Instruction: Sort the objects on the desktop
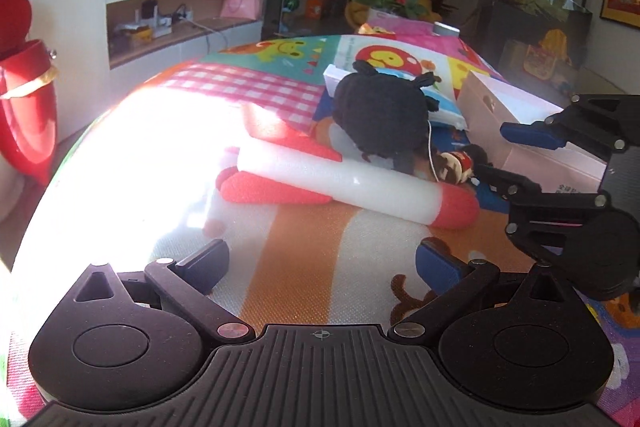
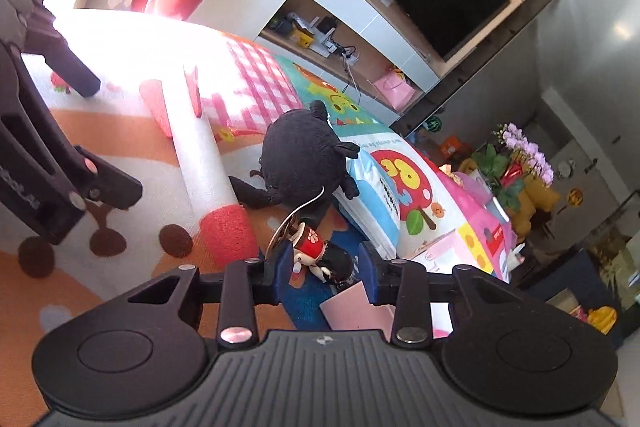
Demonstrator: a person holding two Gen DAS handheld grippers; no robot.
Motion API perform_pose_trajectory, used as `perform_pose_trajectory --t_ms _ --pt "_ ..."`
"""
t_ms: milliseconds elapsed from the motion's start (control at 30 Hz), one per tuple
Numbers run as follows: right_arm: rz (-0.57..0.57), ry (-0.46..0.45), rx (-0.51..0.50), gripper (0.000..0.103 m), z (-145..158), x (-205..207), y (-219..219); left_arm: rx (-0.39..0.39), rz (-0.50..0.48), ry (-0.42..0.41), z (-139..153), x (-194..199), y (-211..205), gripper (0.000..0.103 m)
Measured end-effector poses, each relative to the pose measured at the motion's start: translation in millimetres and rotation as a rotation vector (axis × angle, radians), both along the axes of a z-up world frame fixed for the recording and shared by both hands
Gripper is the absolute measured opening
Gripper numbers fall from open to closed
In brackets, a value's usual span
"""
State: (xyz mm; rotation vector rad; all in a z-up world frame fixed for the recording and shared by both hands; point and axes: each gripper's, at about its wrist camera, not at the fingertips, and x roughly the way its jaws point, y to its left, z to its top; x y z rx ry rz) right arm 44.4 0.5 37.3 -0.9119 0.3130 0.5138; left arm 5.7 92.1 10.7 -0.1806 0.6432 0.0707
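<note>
Right tongs [image 2: 324, 269] spread, blue pads either side of small figurine [image 2: 320, 253] on the tabletop [image 2: 132, 267]; neither pad seen pressing it yet. Figurine lying on its side, straight ahead of the right tongs and between the tips, red body toward the left pad, dark end toward the right pad. Long axis roughly across the gap, slightly slanted. Thin white cord runs from it up toward black plush toy [image 2: 304, 159] just behind. Same figurine in left wrist view [image 1: 454, 165], well ahead and to the right of the left tongs [image 1: 320, 267].

Left tongs spread wide, empty, low over the orange-striped mat. Right hand clearly the nearer one.

White foam roll with red ends [image 1: 340, 183] lies crosswise, near the plush. Pink box [image 1: 532, 131] to the right, touching or just beside the right tongs.

Writing: printed characters on pink box and on white-blue packet [image 2: 376, 195], too blurred to read. Small flower mark on figurine's red body. No brand legible.
</note>
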Motion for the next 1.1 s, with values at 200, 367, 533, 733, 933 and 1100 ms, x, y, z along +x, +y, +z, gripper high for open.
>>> perform_pose_trajectory --t_ms 200,367,533,733,933,1100 --pt "0.046 0.003 -0.129 0.035 -21.9 23.9 17.9 -0.020 0.001 -0.007 -0.1 -1.6 2.4 0.103" --pt "0.055 0.004 -0.155 0.033 -28.5 36.5 22.5 -0.019 0.000 -0.005 -0.5 -0.9 1.8 0.103" --pt "0.047 0.027 -0.108 0.004 -24.4 24.0 16.9 -0.018 0.000 -0.004 -0.5 -1.0 1.7 0.103" --pt "0.027 0.118 -0.007 0.004 -7.4 5.7 -1.1 0.015 0.000 0.009 -1.8 1.9 -3.4 0.103" --pt "-0.047 0.231 0.210 0.010 13.5 24.9 -13.3 0.011 0.000 0.008 -1.9 1.6 -3.2 0.103" --pt "-0.088 0.216 0.262 0.012 16.8 47.0 0.3 0.005 0.000 0.005 -1.5 1.6 -2.7 0.103"
